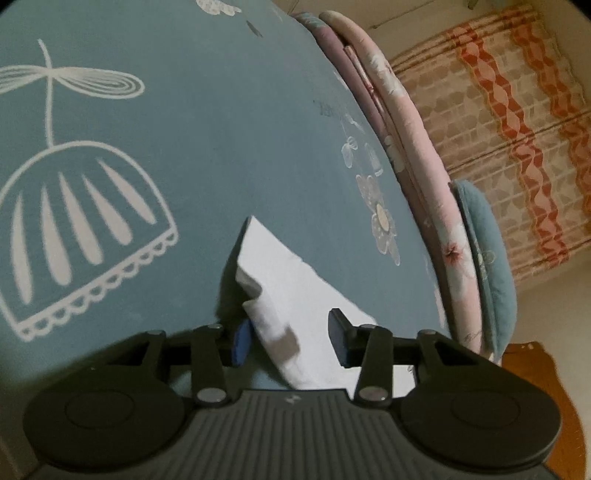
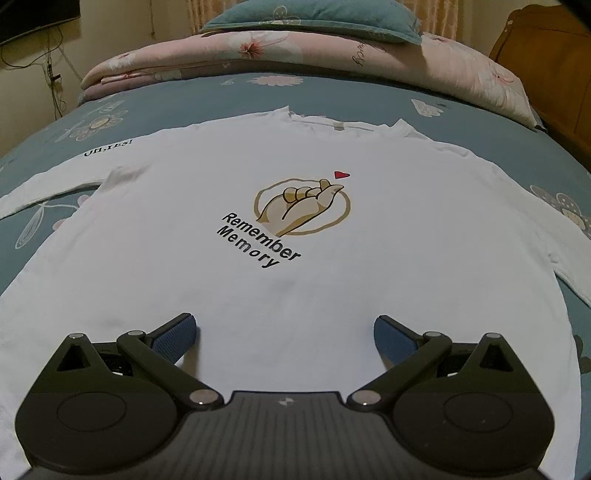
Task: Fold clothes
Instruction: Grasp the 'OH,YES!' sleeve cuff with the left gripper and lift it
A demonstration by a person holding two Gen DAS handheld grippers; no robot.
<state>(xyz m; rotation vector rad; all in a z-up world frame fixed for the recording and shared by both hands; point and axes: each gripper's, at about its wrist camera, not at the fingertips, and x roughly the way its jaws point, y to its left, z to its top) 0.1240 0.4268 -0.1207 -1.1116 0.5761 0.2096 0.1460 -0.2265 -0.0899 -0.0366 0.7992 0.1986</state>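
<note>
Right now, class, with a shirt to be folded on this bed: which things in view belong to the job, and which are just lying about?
Belongs to the job:
white T-shirt, spread flat
its sleeve end, between the left claw's fingers
right claw, open over the hem

Just lying about:
pink floral quilt, folded
teal pillow
blue bedsheet

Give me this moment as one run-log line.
stage: fold not started | white T-shirt: flat on bed sheet, print up | left gripper: open around sleeve end | right gripper: open above hem
</note>
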